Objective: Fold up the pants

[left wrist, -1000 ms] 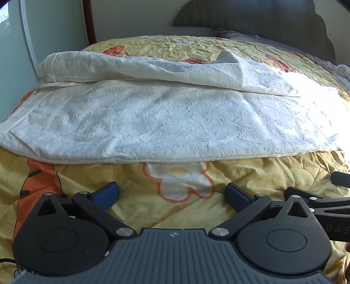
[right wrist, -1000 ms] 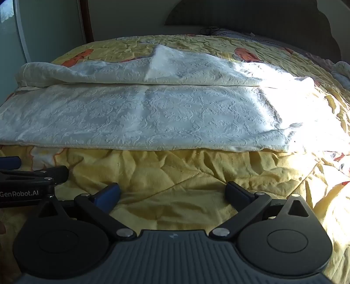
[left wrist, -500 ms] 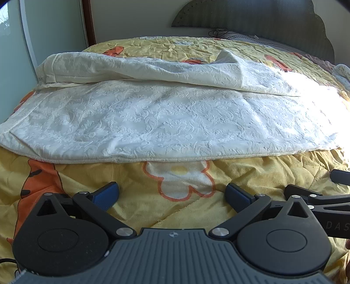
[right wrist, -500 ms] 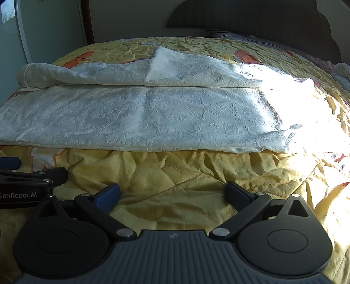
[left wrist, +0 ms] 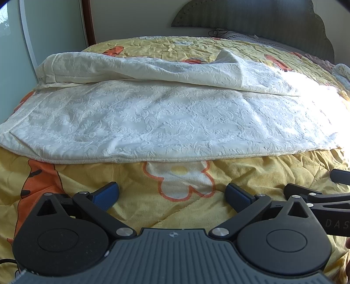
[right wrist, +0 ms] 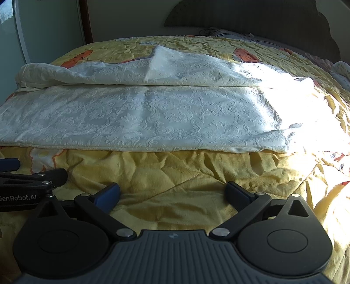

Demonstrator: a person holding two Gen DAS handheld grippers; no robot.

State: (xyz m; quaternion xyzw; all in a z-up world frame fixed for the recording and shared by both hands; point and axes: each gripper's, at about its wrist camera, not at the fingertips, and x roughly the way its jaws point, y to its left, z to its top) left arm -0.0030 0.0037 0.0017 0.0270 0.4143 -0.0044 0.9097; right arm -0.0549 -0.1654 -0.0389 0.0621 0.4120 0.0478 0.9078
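White embossed pants (left wrist: 166, 118) (right wrist: 153, 118) lie stretched sideways across a yellow quilt, one leg flat in front and the other bunched behind it. My left gripper (left wrist: 172, 194) hovers open over the quilt, a short way in front of the near hem, with nothing between its blue pads. Open and empty too, my right gripper (right wrist: 172, 193) hangs beside it, further right along the same hem. Each gripper's side shows at the edge of the other's view. Strong sunlight washes out the pants' right end.
The yellow quilt (left wrist: 186, 209) with orange and white cartoon prints covers the bed. A dark headboard (right wrist: 251, 19) stands at the back, a pale wall and a wooden post (left wrist: 88, 21) at the left. A cable (left wrist: 221, 32) and rumpled cloth (right wrist: 341, 72) lie by the far right edge.
Both views have crept slightly forward and down toward the pants. The pants have not moved, and both grippers stay open.
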